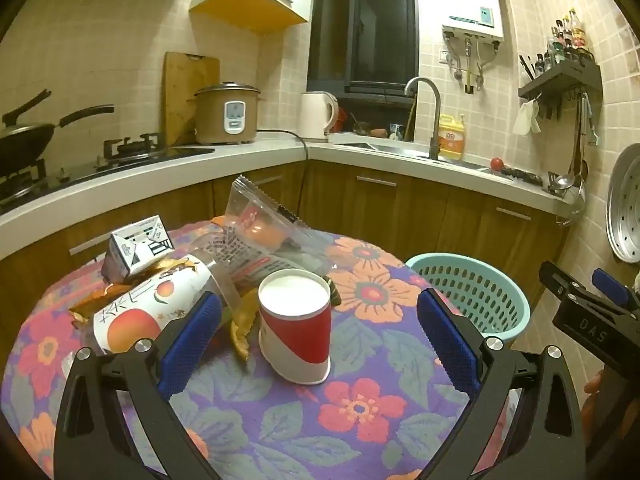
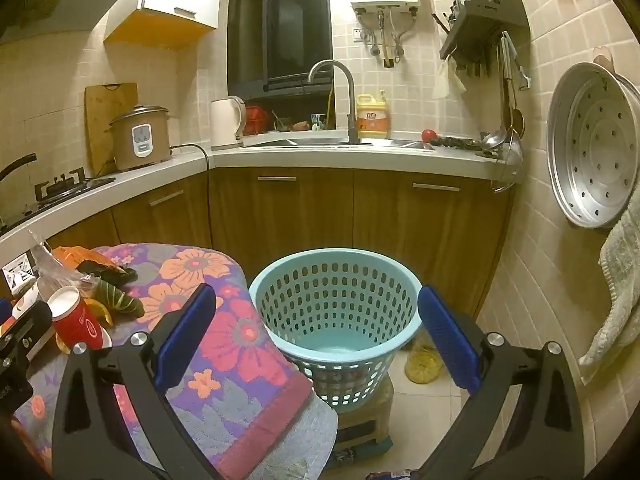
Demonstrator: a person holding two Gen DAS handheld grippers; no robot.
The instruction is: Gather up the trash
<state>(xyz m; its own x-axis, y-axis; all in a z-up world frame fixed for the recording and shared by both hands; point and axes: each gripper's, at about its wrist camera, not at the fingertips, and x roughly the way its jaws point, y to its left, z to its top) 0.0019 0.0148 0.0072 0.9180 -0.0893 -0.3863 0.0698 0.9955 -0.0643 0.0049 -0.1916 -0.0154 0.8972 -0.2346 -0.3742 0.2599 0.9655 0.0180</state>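
A red and white paper cup stands on the flowered table, straight ahead of my open, empty left gripper. Behind it lie a peach-printed bottle, a small carton, clear plastic wrappers and orange peel. The light blue perforated basket stands empty on a stool beside the table, in front of my open, empty right gripper. The basket also shows in the left wrist view, and the cup in the right wrist view. The right gripper's body appears at the left view's right edge.
A kitchen counter with sink, kettle, rice cooker and stove wraps the back. A metal steamer tray and a towel hang on the right wall. A yellowish bag lies on the floor behind the basket.
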